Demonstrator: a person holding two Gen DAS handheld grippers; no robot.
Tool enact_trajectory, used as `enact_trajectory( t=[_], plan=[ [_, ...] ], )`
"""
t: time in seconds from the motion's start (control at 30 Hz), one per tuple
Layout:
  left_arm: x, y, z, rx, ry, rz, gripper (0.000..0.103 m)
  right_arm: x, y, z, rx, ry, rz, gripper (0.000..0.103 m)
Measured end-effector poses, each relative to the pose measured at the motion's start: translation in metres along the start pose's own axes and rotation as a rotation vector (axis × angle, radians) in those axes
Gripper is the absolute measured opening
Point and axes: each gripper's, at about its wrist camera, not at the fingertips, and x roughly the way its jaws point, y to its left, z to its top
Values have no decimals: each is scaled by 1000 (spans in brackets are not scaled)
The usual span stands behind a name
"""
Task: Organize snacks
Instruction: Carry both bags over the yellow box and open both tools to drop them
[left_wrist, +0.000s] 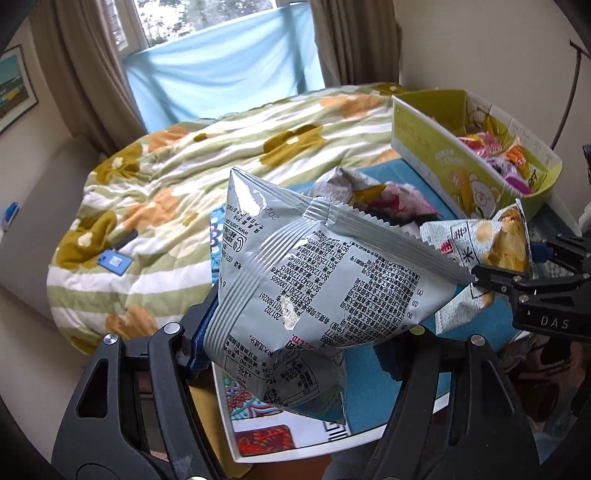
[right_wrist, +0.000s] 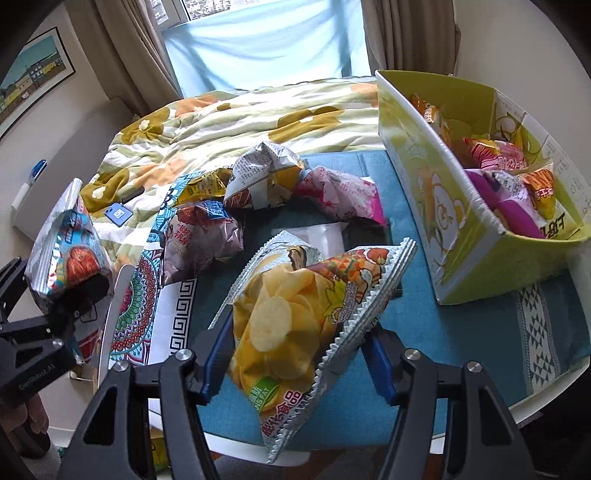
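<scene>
Two tools in play, each clamped on snack bag, both bags lifted above worktop (right_wrist: 461, 332). Left tool (left_wrist: 303, 354) grips silver bag (left_wrist: 314, 280), printed back toward camera. Right tool (right_wrist: 295, 354) pinches yellow chip bag (right_wrist: 295, 317) between blue pads. Four or so loose bags (right_wrist: 266, 177) lie on blue cloth, count unsure. Green box (right_wrist: 443, 206), just beside them, holds more packets.

Left tool (left_wrist: 306, 347) clamped, right tool (right_wrist: 299, 354) seemingly clamped
</scene>
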Motion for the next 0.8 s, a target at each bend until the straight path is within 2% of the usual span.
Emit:
enact_trajectory(
  t=[0.2,0.43,0.6,0.8],
  plan=[
    [-37,-47,41,-40,-82,38,67,-45,-47,11,-37,-60,62,60],
    [-56,-106,95,-66,-167,-10,67,-104,-100,36,-87,-173,105,60],
    [-43,-146,135,-37,-169,-62,67,-133,-139,57,-70,-248,79,60],
    [4,-185,182,21,-124,-154,67,-135,-181,86,26,-285,34,60]
  ],
)
